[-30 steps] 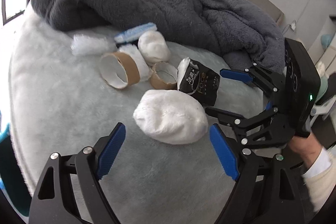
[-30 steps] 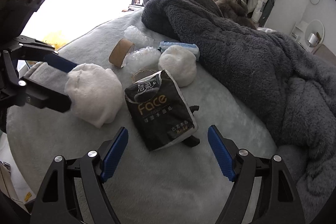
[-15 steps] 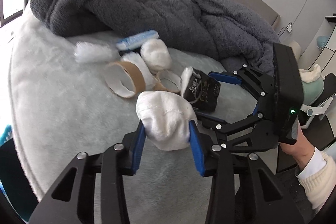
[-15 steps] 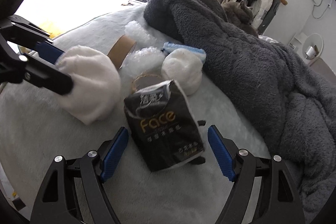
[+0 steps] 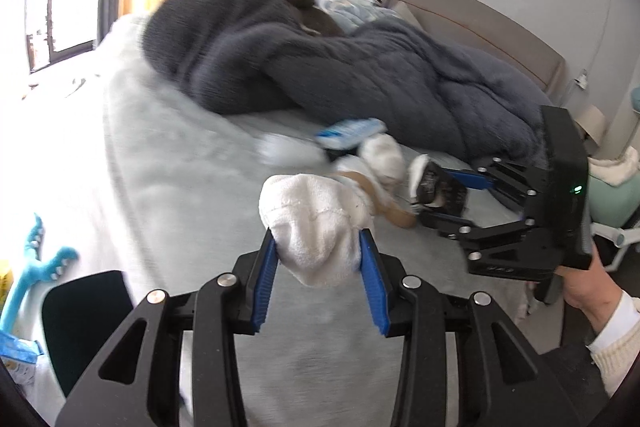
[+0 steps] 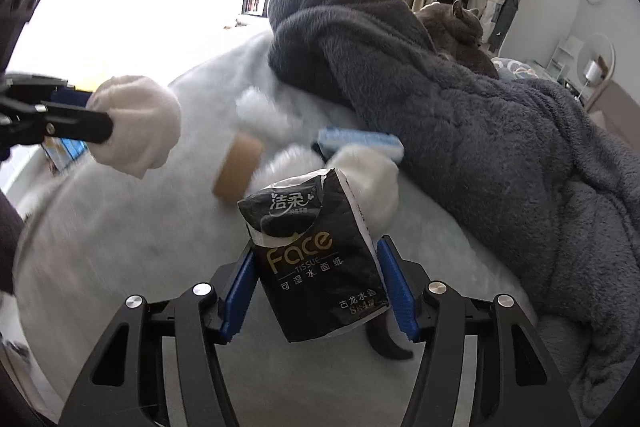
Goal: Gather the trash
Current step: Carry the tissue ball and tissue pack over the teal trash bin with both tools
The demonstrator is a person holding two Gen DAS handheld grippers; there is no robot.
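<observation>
My left gripper [image 5: 318, 241] is shut on a white fluffy wad [image 5: 312, 215], held up off the pale bed cover [image 5: 160, 167]. The right wrist view shows that same wad [image 6: 140, 123] in the left gripper [image 6: 96, 111] at the left. My right gripper [image 6: 316, 251] has its jaws closing on a black tissue pack [image 6: 304, 211], and both blue pads press its sides. In the left wrist view the right gripper [image 5: 444, 199] grips the pack [image 5: 436, 183] at the right. A cardboard roll [image 6: 236, 171], another white wad [image 6: 372, 179] and a blue-white packet [image 6: 360, 143] lie behind.
A dark grey fleece blanket [image 6: 440, 107] is heaped across the bed's far side, with a grey cat [image 6: 456, 27] on it. A small dark object [image 6: 384, 343] lies under the pack. A blue toy [image 5: 36, 263] sits off the bed at the left. A person's hand [image 5: 588, 291] holds the right gripper.
The left gripper shut on the white wad and lifted it off the bed. The right gripper moved over the tissue pack and its jaws narrowed onto it.
</observation>
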